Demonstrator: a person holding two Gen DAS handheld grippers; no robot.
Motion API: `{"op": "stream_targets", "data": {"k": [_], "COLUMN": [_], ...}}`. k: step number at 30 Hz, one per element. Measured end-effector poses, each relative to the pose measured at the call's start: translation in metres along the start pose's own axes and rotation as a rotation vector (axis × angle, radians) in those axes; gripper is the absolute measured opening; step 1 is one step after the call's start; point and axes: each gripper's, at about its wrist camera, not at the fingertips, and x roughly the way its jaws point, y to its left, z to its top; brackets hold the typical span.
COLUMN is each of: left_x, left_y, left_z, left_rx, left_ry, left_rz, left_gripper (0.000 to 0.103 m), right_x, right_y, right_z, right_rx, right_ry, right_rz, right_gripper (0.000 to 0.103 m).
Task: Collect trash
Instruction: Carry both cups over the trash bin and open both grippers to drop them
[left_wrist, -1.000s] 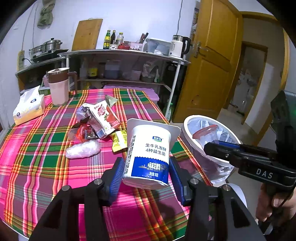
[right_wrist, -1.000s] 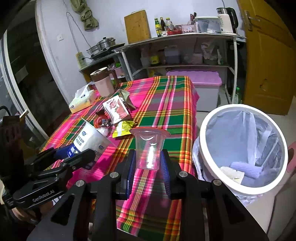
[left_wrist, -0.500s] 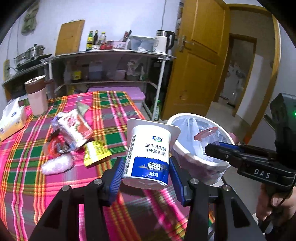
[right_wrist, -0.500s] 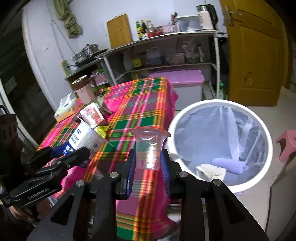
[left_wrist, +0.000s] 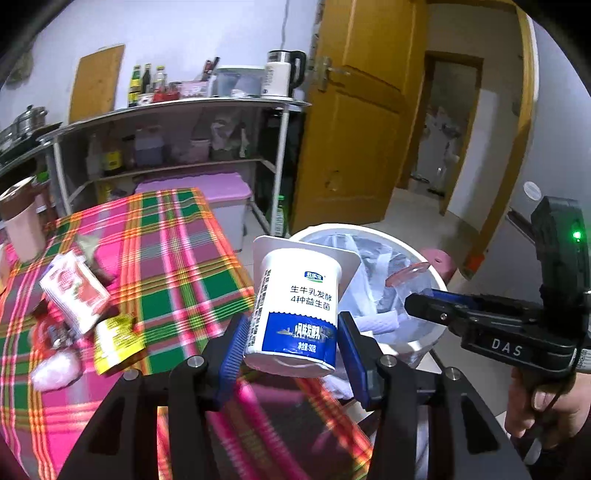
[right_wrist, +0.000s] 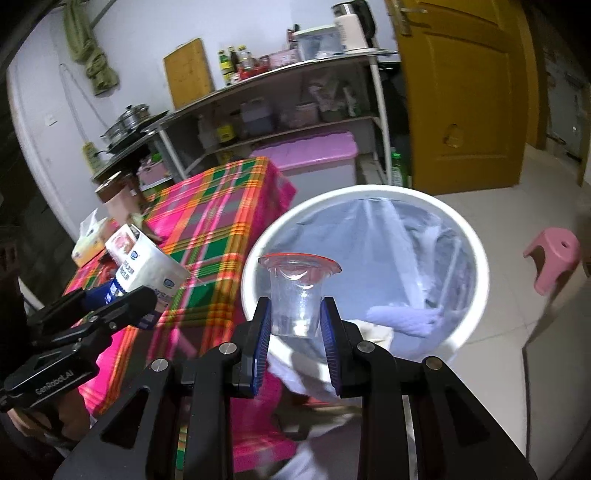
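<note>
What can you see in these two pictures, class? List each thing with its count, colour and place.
yogurt cup: one, white and blue, held in left gripper
clear cup: one, transparent with red rim, held in right gripper over the bin
bin: one, white, lined, on the floor by the table
table: one, pink-green plaid cloth
wrappers: several, red, white, yellow, on the table
mug: one, pink, table's far edge
stool: one, pink, on the floor
door: one, yellow-brown, behind the bin
fingers: two per gripper, blue pads

Home kitchen, steel shelf (left_wrist: 177, 107) with kettle (left_wrist: 282, 74), pots (right_wrist: 127, 118)
</note>
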Motion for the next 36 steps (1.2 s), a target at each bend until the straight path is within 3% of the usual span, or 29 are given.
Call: {"op": "stream_targets", "data": {"k": [25, 36], "left_x": [0.095, 0.092], "left_y": [-0.043, -0.042], "left_z": [0.022, 0.026], "left_rx": [0.073, 0.055], "left_ry": [0.132, 0.124], "left_rz": [-0.114, -0.119], "left_gripper": [0.050, 0.050], "right_x": [0.027, 0.028], "right_y": [-0.057, -0.055], "right_z": [-0.001, 0.001], "right_rx": [0.072, 0.067], "right_ry": [0.086, 0.084], "right_rz": [-0.118, -0.126], "right_gripper": [0.028, 0.029]}}
